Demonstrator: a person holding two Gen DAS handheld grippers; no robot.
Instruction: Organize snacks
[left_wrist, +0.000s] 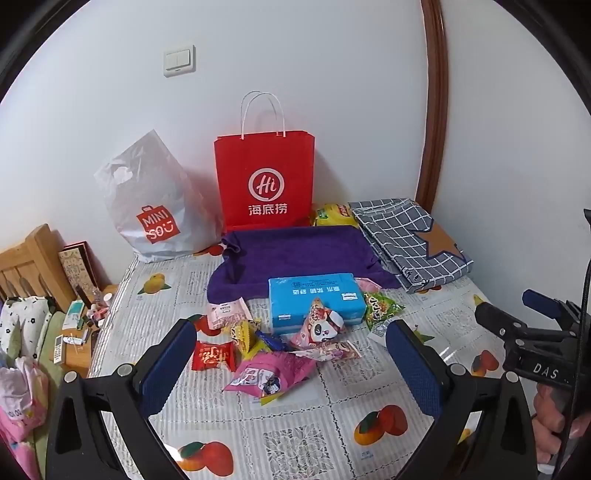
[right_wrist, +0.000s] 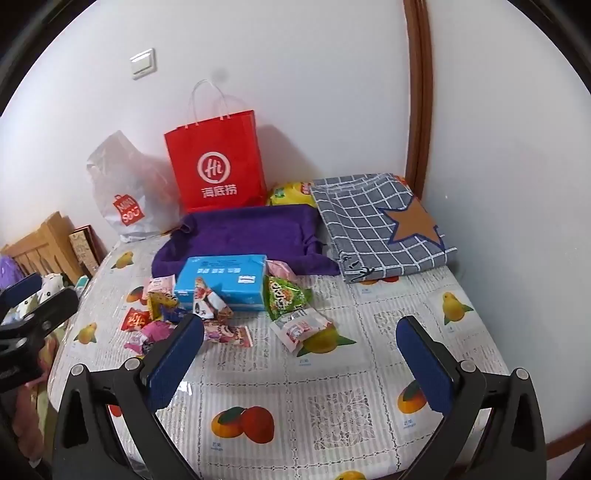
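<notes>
Looking along the left gripper (left_wrist: 291, 354) from the left wrist view: blue-padded fingers (left_wrist: 168, 365) spread wide apart, nothing between the pads, hovering above a table (left_wrist: 295, 435) under a fruit-printed cover. Scattered ahead, a heap of snacks: red packet (left_wrist: 214, 356), yellow packet (left_wrist: 246, 338), pink packet (left_wrist: 269, 374), panda packet (left_wrist: 320, 328), green packet (left_wrist: 380, 308). Just behind them, a blue tissue pack (left_wrist: 314, 301), its far edge lying on a purple towel (left_wrist: 295, 254). Against the wall, a red paper bag (left_wrist: 265, 181) standing upright, a white plastic bag (left_wrist: 151, 206) beside it at left, a yellow bag (left_wrist: 334, 215) tucked low at right, and a folded checked cloth (left_wrist: 410, 240) with an orange star. At the right edge, the right gripper seen sideways, a hand (left_wrist: 557, 417) beneath it.

Turning to the right wrist view: right gripper (right_wrist: 301, 354) likewise spread wide, empty, poised over bare table cover. Same snack pile further left, plus a white-and-red sachet (right_wrist: 301, 328) lying nearest, close in front of the green packet. Tissue pack, towel, red bag and checked cloth beyond. At the left edge, part of the left gripper, too cropped to tell its opening from here.
</notes>
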